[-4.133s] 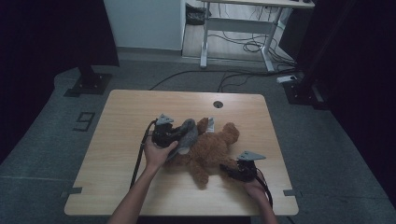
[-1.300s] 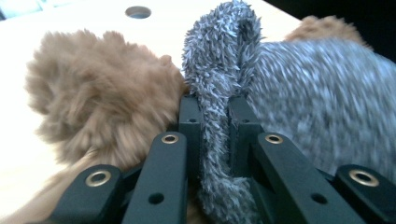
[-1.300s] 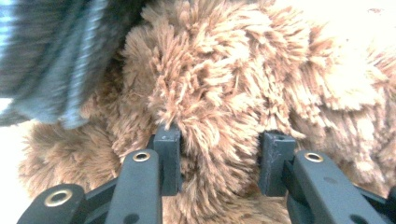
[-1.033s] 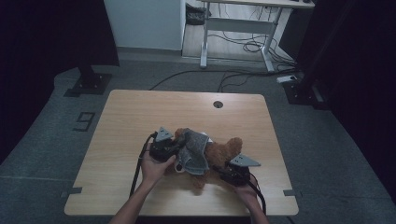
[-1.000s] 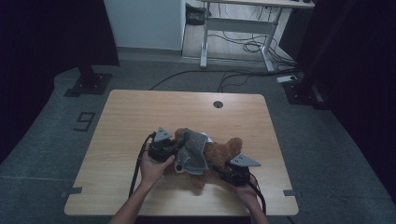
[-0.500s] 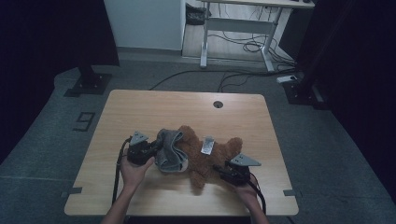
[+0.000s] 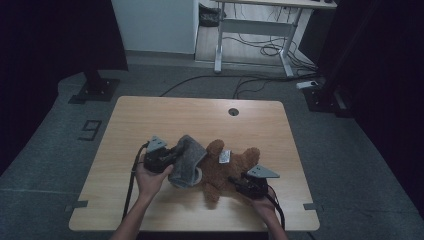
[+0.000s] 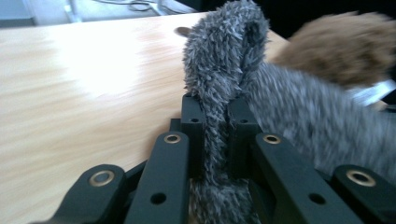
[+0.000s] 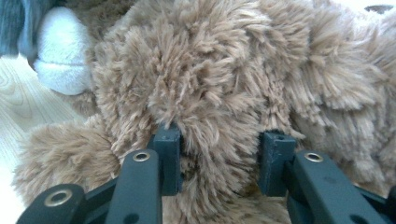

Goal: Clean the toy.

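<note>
Grey furry garment (image 8: 219, 70) pinched in left gripper (image 8: 215, 121), beside brown teddy bear (image 7: 227, 172)

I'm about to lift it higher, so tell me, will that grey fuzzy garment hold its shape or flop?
The grey fuzzy garment will probably flop: it already folds limply between the shut jaws of the left gripper. It looks light and soft. Its pile likely grips well, so it seems unlikely to slip.
</note>
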Action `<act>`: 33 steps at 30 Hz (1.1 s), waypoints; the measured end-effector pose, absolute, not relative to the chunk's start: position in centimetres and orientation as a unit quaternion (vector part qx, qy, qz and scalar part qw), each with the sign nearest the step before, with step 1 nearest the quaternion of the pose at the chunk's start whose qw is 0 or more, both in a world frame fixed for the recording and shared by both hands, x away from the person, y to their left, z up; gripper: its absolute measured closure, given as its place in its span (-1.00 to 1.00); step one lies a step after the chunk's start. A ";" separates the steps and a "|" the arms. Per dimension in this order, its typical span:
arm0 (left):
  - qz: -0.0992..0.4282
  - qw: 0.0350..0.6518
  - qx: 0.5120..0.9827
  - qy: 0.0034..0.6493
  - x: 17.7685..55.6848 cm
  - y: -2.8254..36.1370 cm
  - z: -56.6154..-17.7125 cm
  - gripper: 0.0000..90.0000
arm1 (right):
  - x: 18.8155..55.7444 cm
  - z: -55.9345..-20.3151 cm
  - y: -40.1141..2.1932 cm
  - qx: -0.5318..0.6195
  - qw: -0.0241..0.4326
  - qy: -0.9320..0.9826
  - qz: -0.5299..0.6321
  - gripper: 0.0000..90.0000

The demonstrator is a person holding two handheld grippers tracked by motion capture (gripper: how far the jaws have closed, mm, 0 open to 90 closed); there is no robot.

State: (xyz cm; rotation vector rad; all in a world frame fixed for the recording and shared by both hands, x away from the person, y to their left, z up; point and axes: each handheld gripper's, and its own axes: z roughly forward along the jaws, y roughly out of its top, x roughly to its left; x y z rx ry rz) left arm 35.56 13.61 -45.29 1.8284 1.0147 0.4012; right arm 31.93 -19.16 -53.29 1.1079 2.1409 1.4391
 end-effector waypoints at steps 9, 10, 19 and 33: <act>0.154 0.488 0.788 0.344 34.5 5.5 -44.1 0.78 | 31.9 -53.3 -19.2 0.389 0.166 0.752 0.506 0.32; 0.151 0.497 0.787 0.333 34.1 4.8 -43.7 0.78 | 31.9 -53.3 -19.3 0.389 0.165 0.751 0.507 0.32; 0.149 0.487 0.818 0.267 33.7 -3.0 -41.0 0.77 | 31.8 -53.4 -19.2 0.389 0.169 0.751 0.506 0.32; 0.157 0.434 0.828 0.318 35.8 -0.4 -44.6 0.78 | 31.7 -53.4 -19.1 0.388 0.175 0.750 0.506 0.32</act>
